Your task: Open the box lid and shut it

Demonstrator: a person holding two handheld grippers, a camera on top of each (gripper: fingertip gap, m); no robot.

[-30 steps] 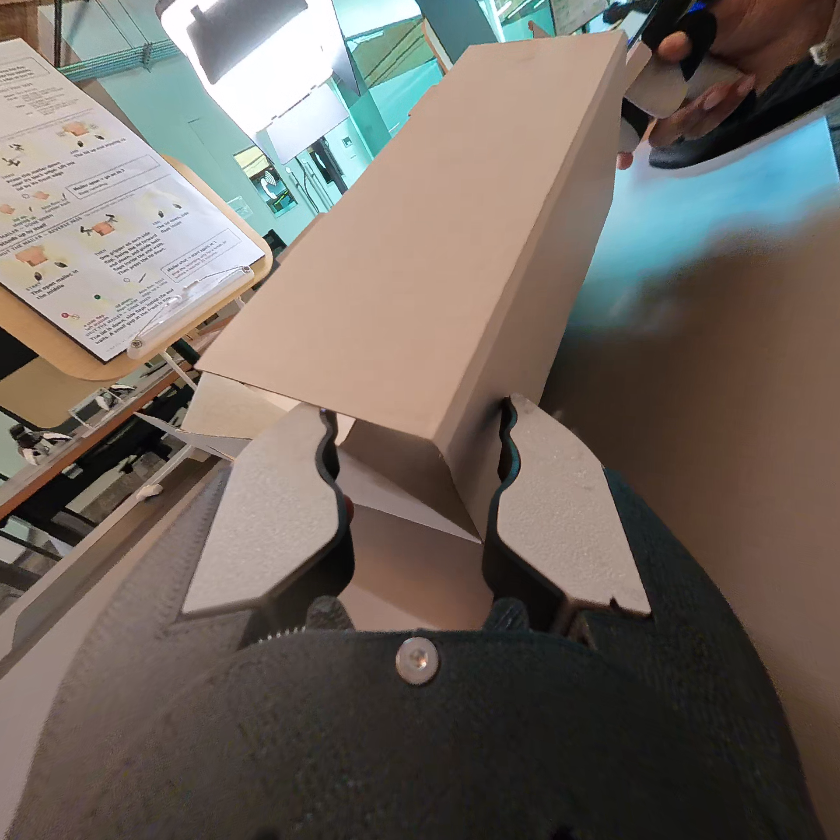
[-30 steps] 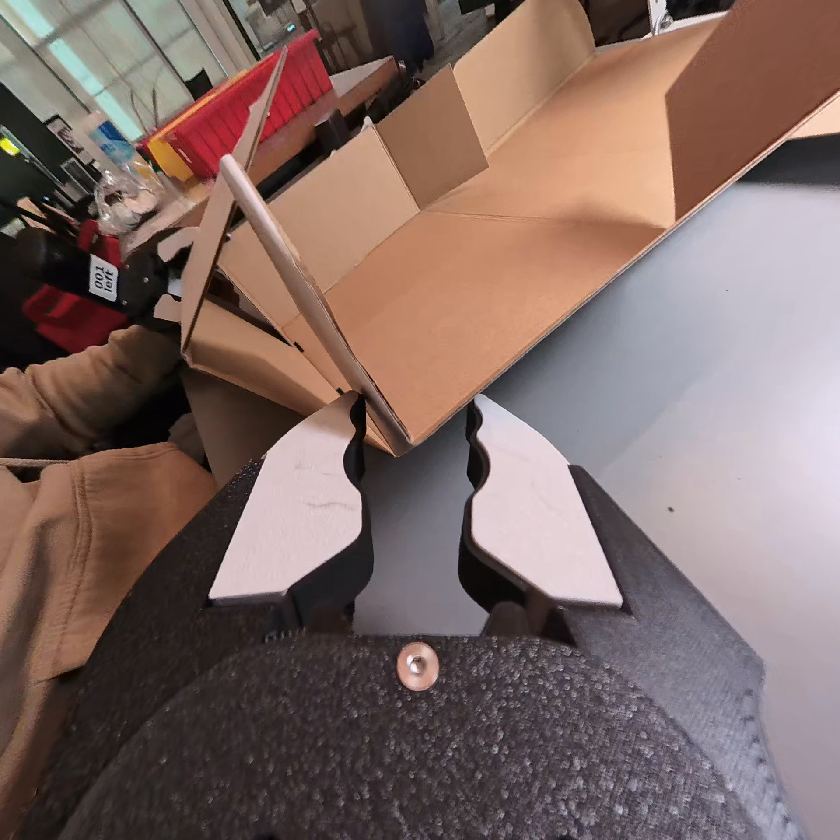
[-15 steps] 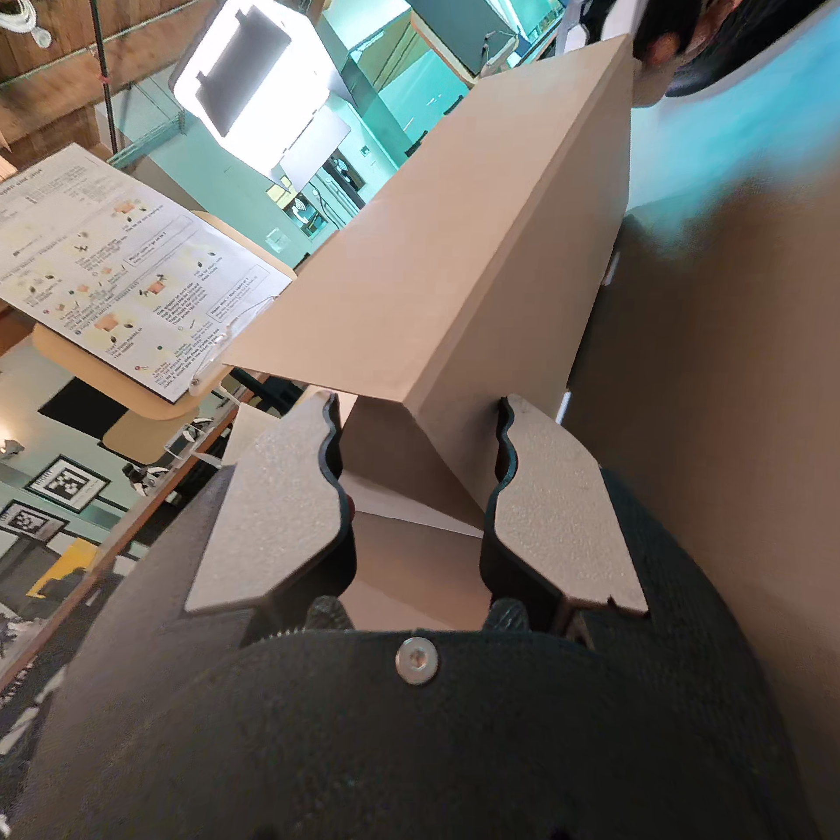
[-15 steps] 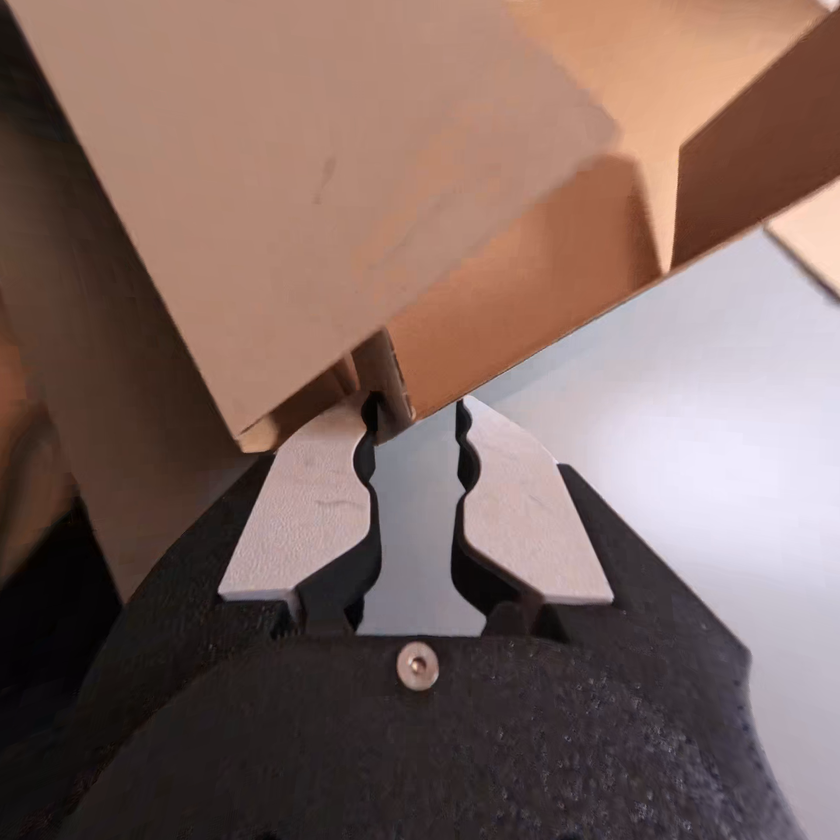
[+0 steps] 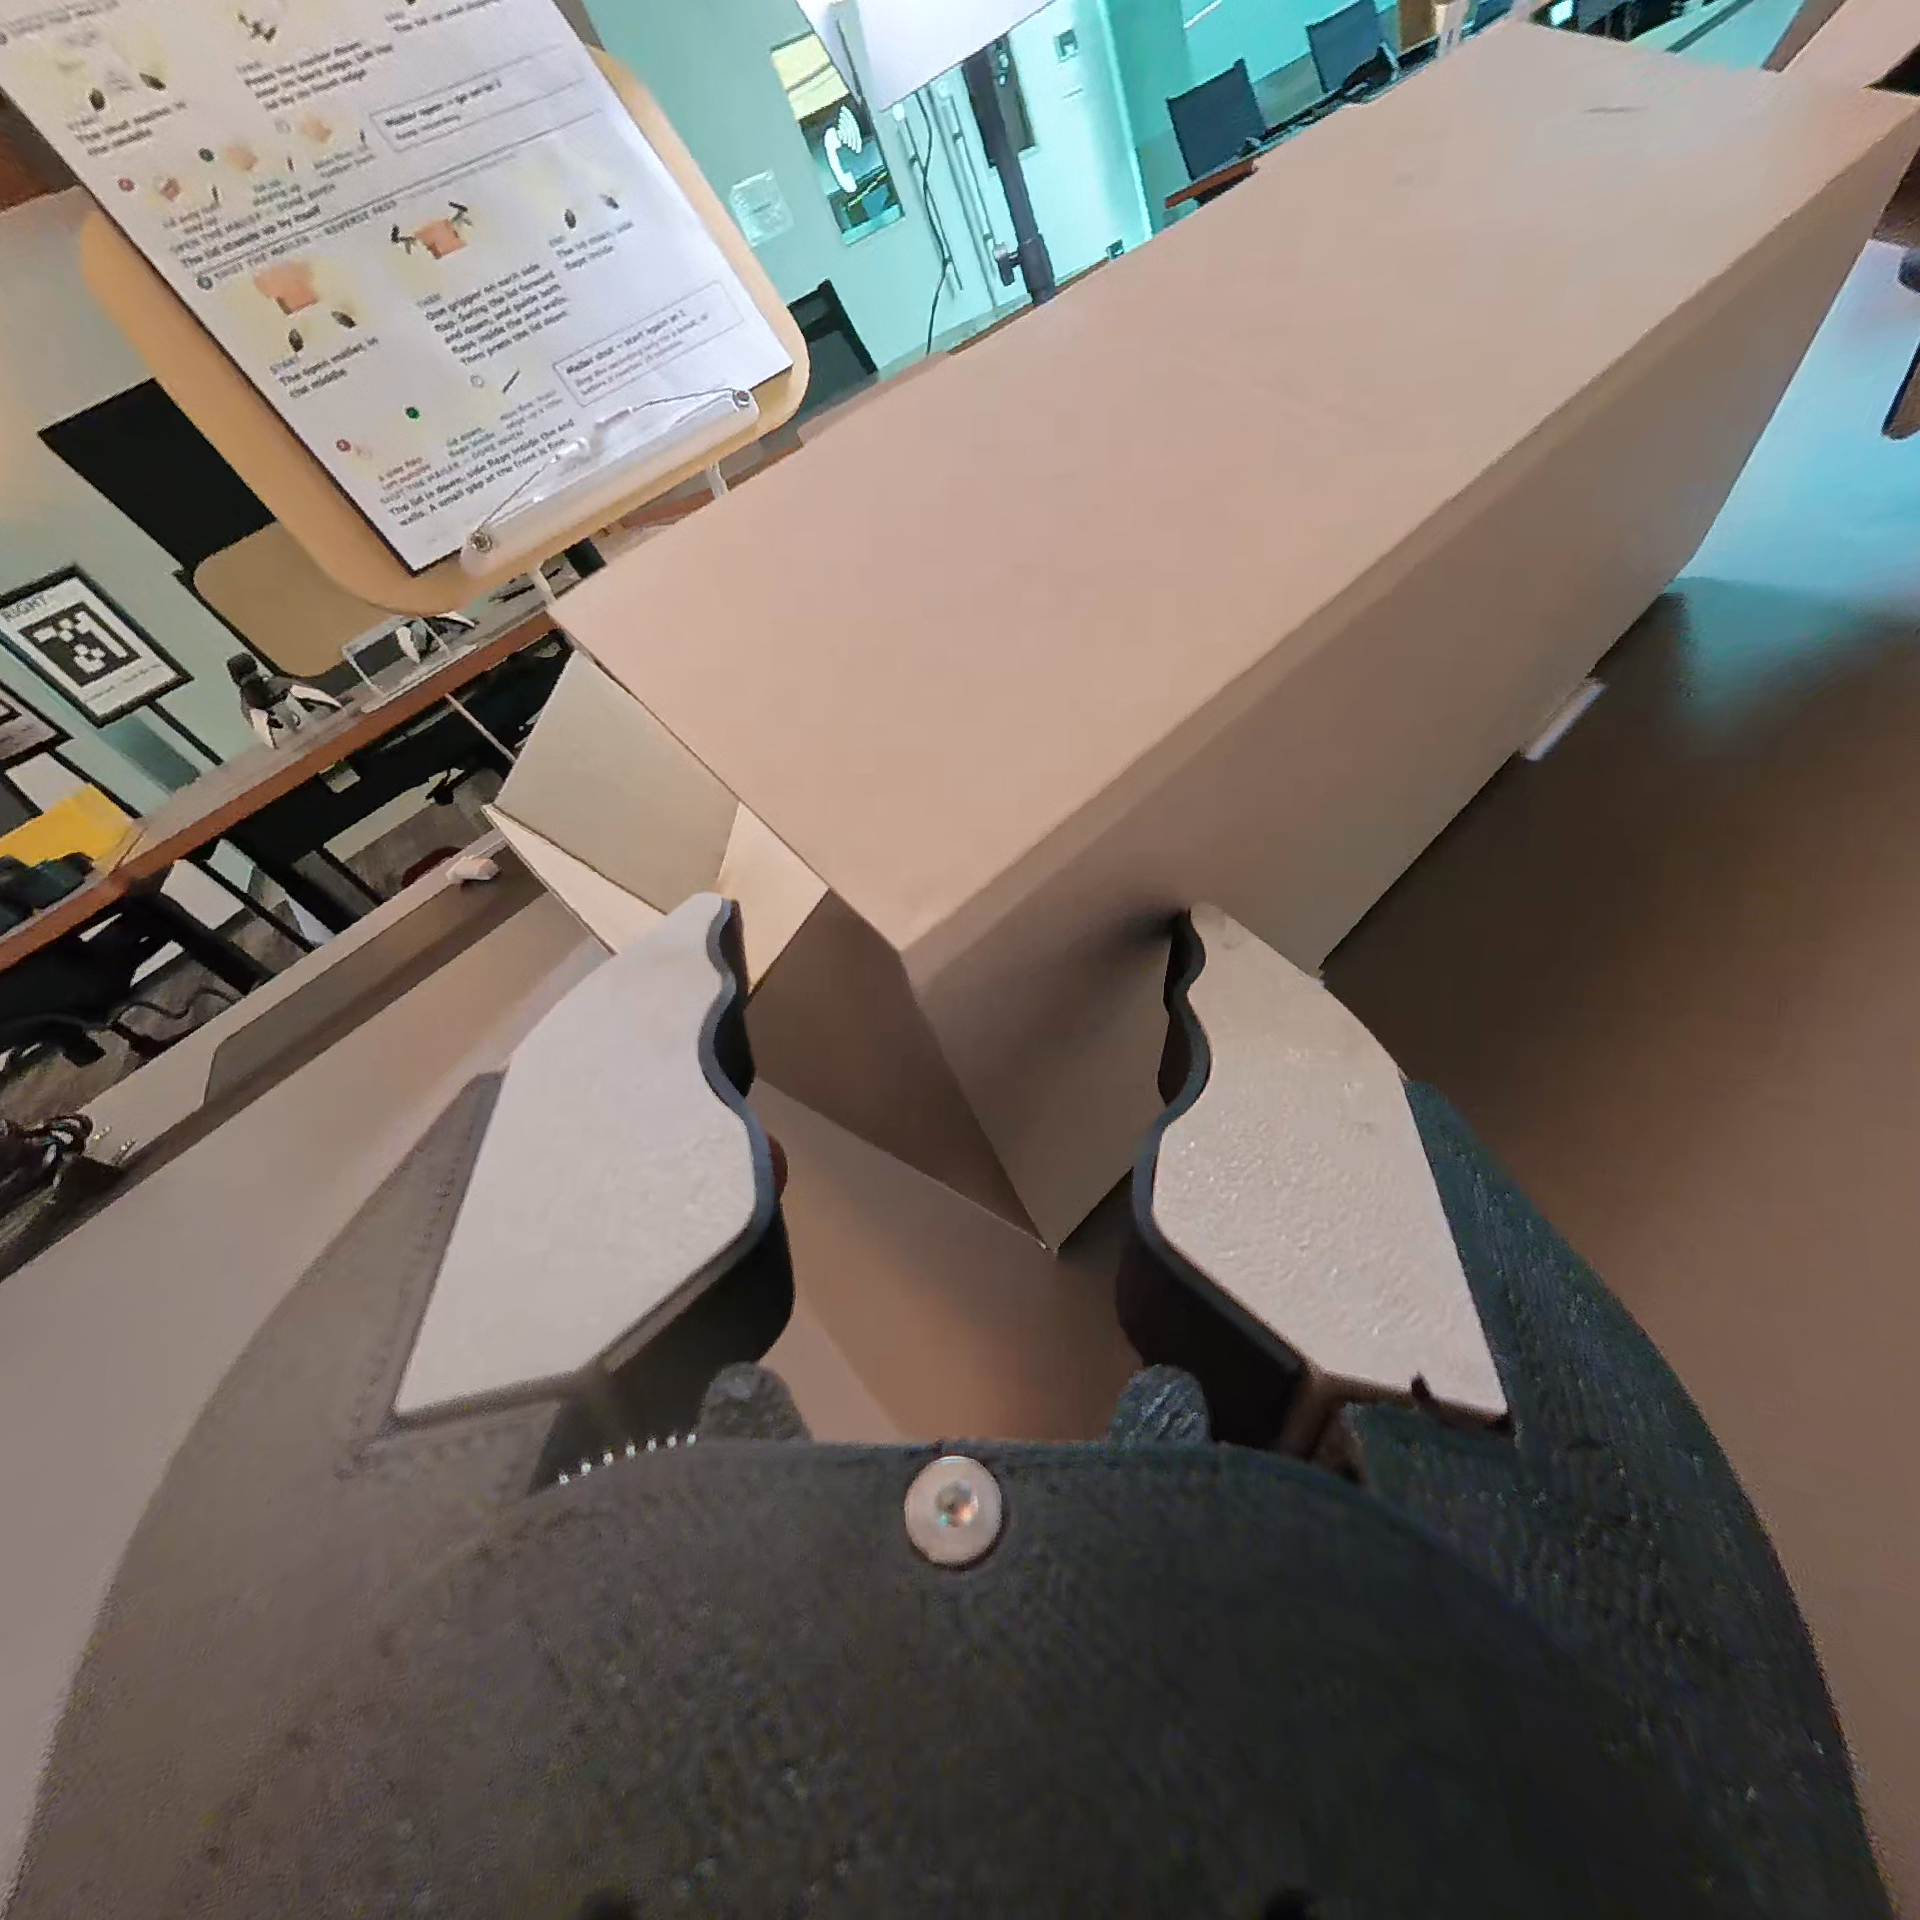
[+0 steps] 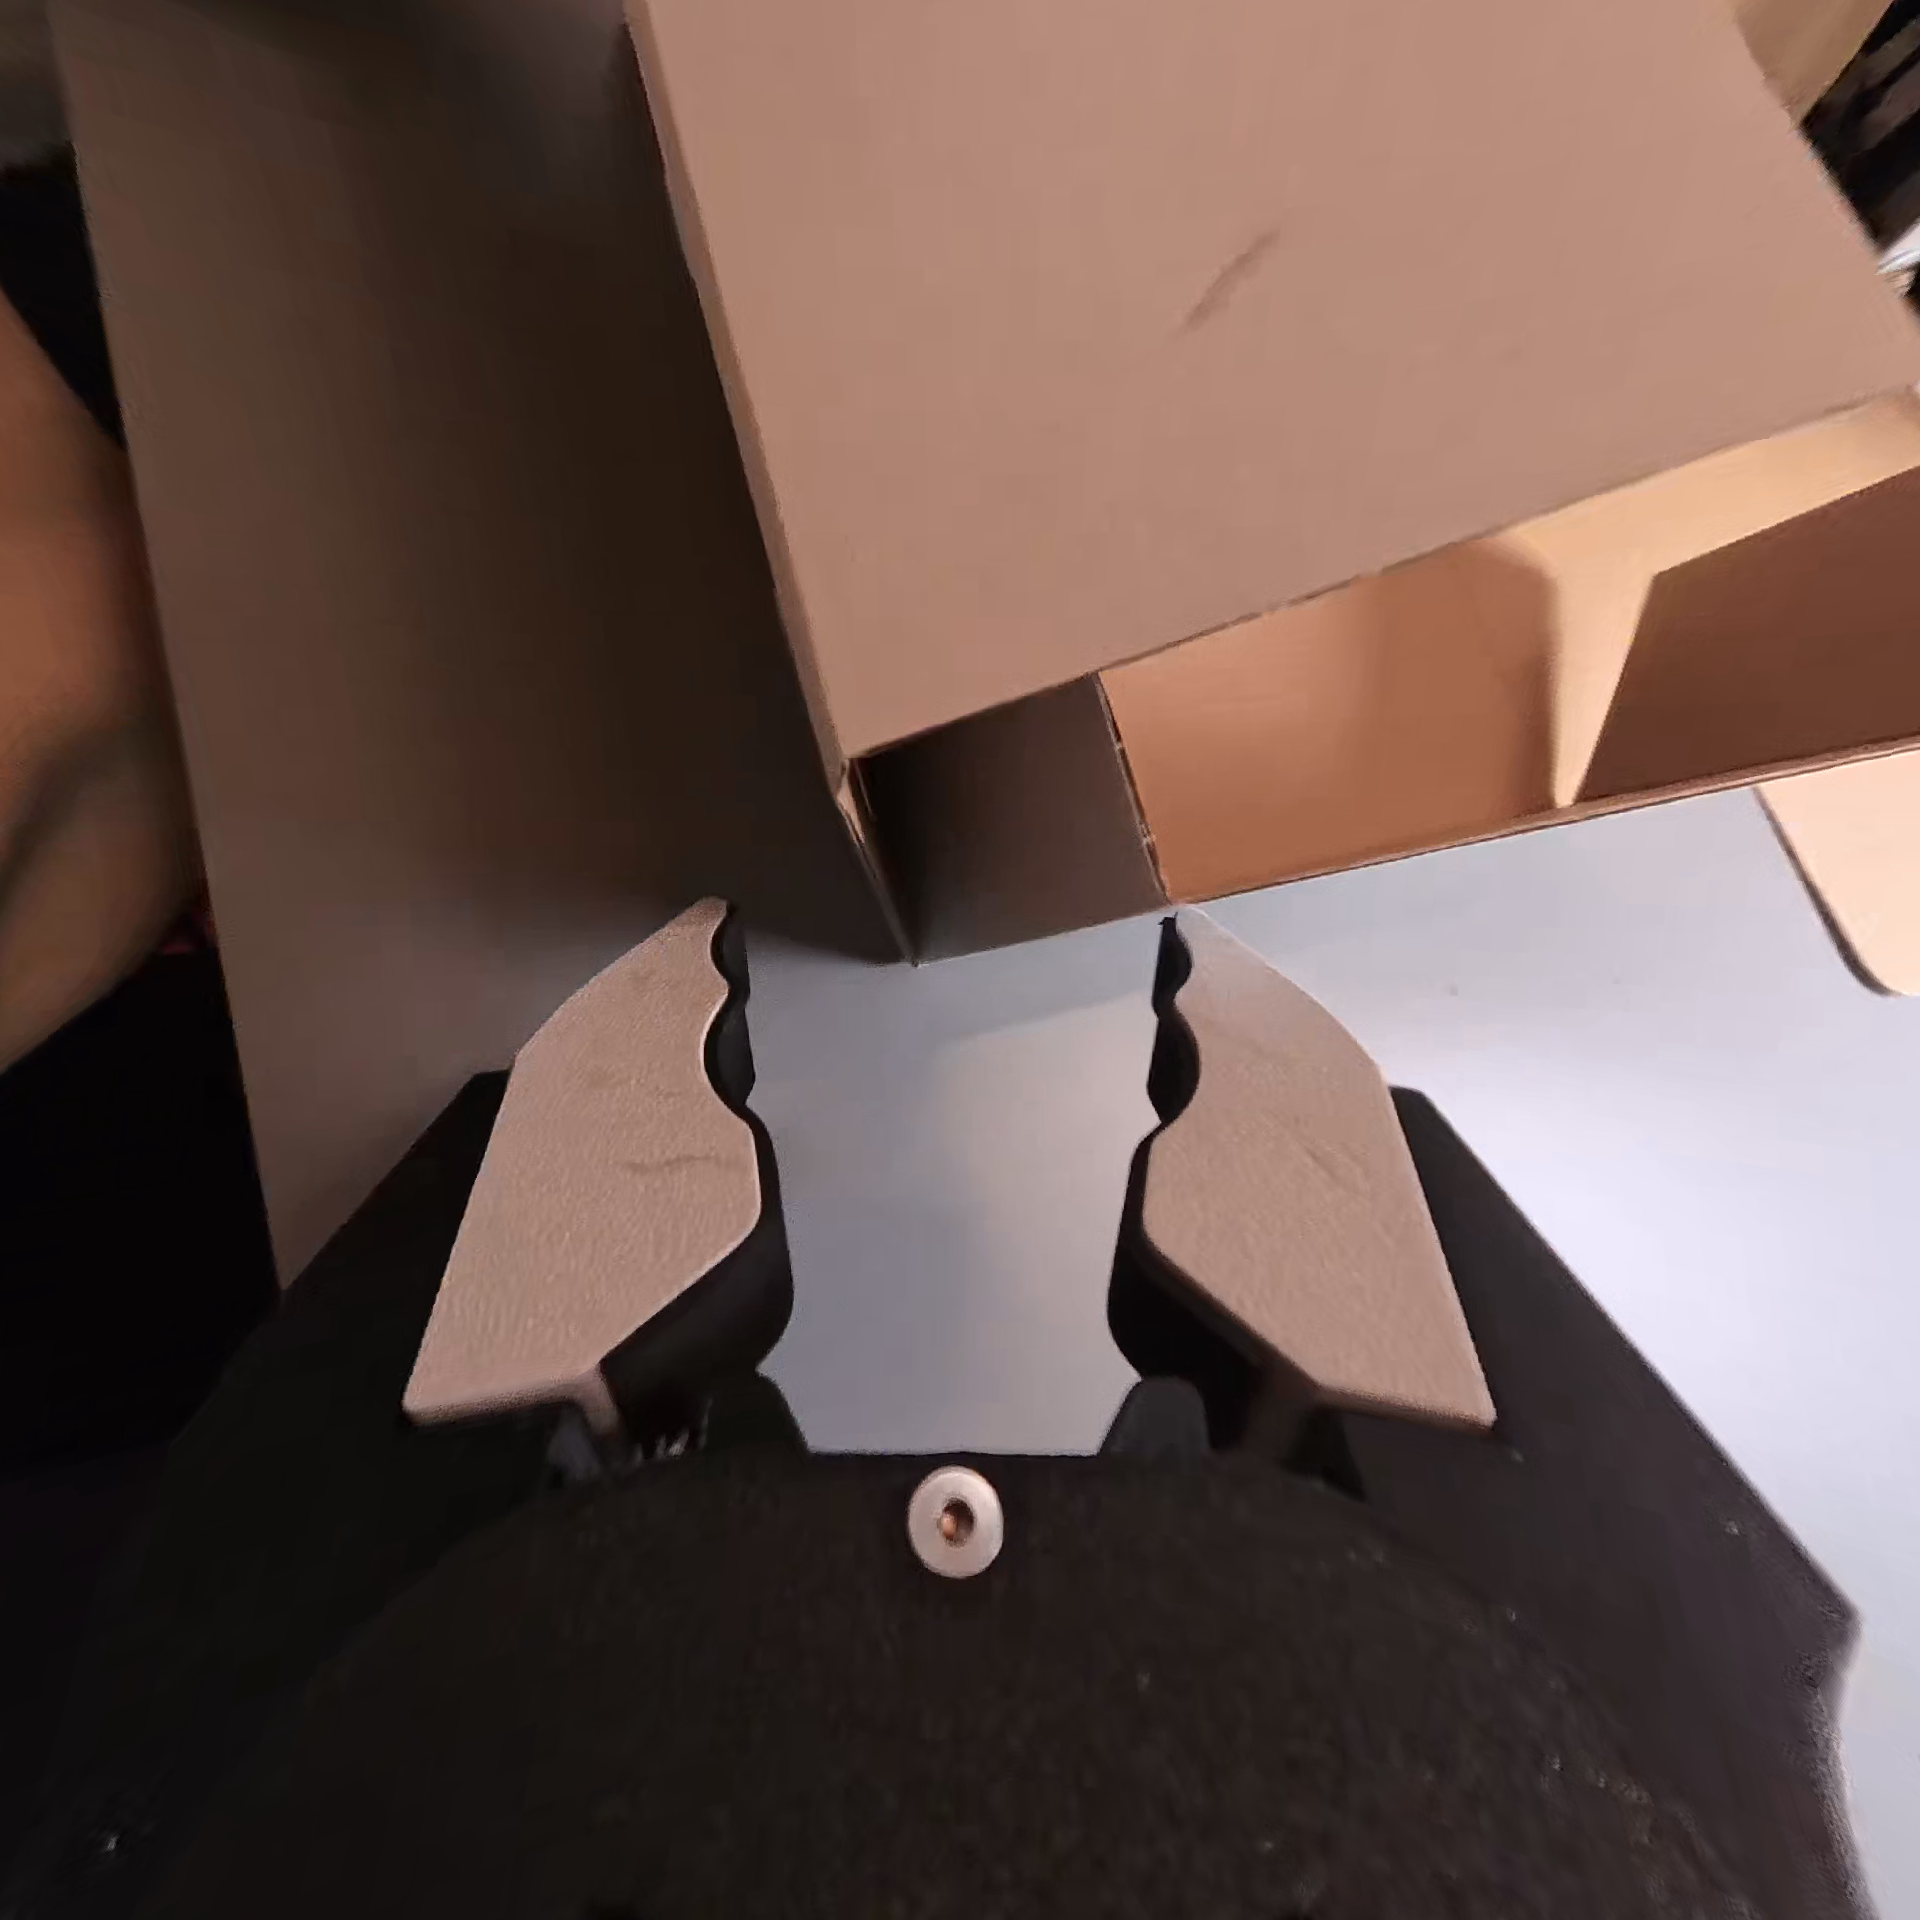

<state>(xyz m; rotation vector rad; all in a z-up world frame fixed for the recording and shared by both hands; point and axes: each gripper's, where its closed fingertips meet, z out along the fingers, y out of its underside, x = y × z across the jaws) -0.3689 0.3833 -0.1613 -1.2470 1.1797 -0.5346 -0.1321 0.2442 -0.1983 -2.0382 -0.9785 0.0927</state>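
The brown cardboard box lid (image 5: 1143,520) lies lowered over the box and runs away from me in the left wrist view. My left gripper (image 5: 951,920) is open, with the lid's near corner between its fingers; the right fingertip (image 5: 1184,935) touches the lid's front panel. A side flap (image 5: 623,800) sticks out at the left. In the right wrist view the lid (image 6: 1195,364) fills the top, and the box's tan inside (image 6: 1351,748) shows under its edge. My right gripper (image 6: 945,925) is open and empty, just short of the lid's corner.
The box stands on a grey table (image 6: 1455,1091). A clipboard stand with an instruction sheet (image 5: 416,260) rises behind the box on the left. A loose cardboard flap (image 6: 1849,883) lies at the right edge. A tan sleeve (image 6: 52,520) is at the far left.
The lid has swung down over the box. My right gripper has let go of the lid's edge and opened wide. My left gripper stayed at the lid's corner.
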